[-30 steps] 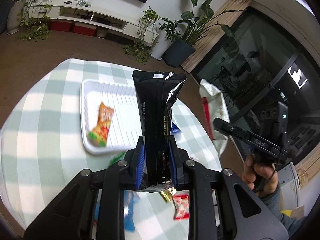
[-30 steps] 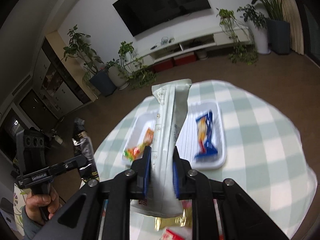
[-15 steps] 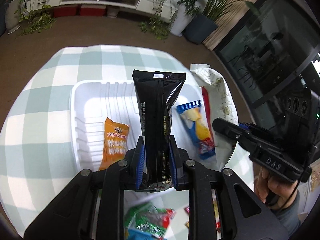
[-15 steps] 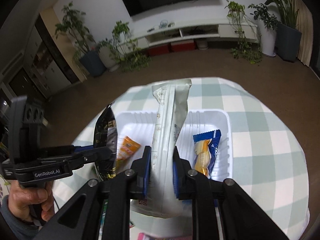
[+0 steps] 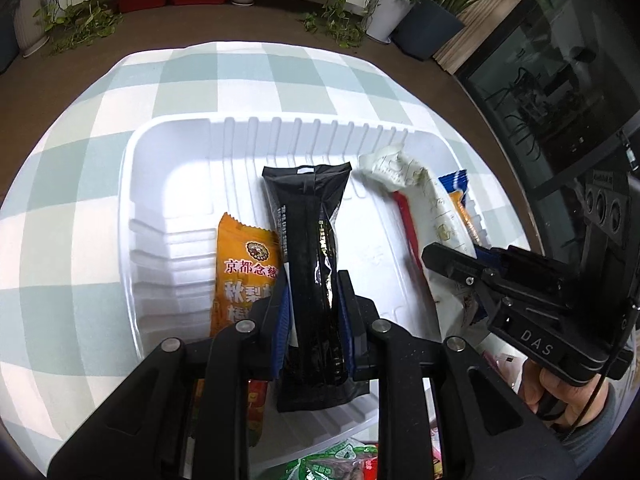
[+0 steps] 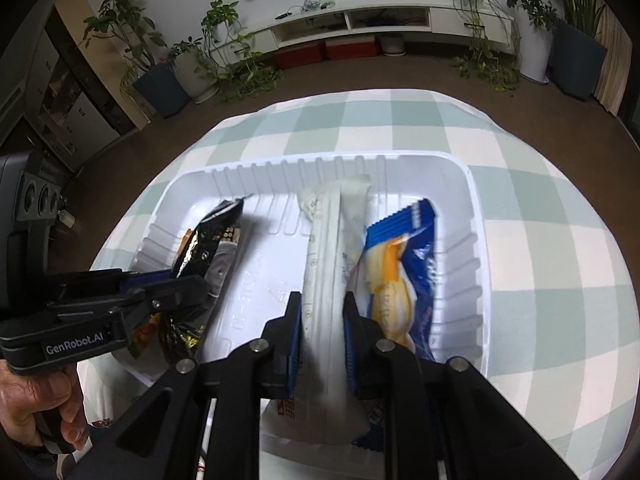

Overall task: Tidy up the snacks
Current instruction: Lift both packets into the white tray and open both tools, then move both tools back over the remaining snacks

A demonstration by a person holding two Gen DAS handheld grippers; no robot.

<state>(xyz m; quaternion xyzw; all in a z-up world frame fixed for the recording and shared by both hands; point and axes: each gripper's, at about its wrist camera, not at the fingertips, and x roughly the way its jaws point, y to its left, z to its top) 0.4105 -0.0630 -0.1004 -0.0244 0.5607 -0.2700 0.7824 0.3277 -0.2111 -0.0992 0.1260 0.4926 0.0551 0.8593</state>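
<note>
Left tool (image 5: 312,300) clamps black pack (image 5: 310,240), right tool (image 6: 322,320) clamps white pack (image 6: 332,248), both low over tray (image 5: 132,200); lay each flat beside orange pack (image 5: 244,256) before releasing, avoid overlap.

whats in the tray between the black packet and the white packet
Nothing: in the right wrist view, only bare tray floor lies between the black packet and the white packet.
</note>
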